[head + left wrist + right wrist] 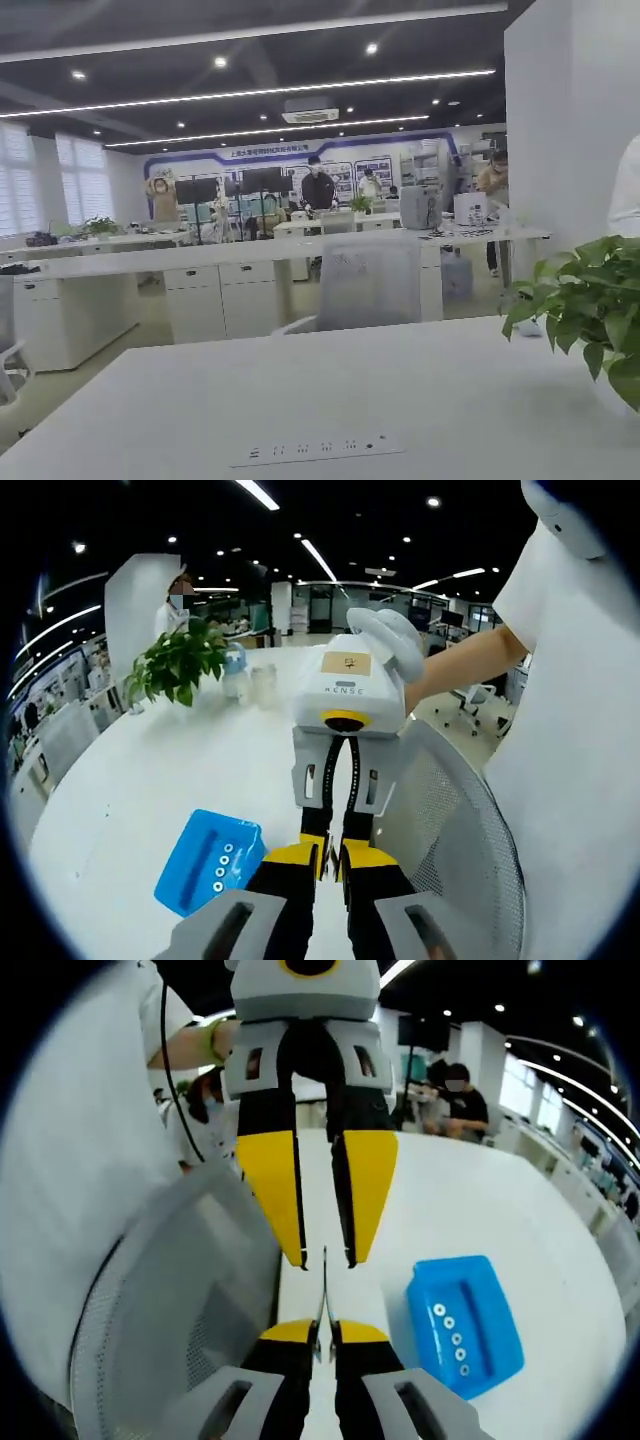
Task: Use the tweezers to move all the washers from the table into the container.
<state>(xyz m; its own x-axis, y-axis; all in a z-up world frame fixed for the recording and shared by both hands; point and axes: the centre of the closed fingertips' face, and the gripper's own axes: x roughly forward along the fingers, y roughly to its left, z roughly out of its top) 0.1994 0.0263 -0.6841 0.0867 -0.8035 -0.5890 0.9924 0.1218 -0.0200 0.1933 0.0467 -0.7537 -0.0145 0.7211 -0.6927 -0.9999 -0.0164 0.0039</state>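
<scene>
White worktop (480,1210) below: thin tweezers (323,1290), pinched in the right hand-held gripper (325,1338), could twist loose between the parted jaws of the left hand-held gripper (325,1258).

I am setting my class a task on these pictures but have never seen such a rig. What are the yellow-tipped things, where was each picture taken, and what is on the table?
They are two-jaw grippers, one in each of a person's hands. The wide picture comes from a headset camera looking over the table. Each round picture comes from a camera on one gripper. The right gripper seems to pinch tweezers; the left gripper faces it, jaws slightly apart. A blue tray holds washers.
</scene>
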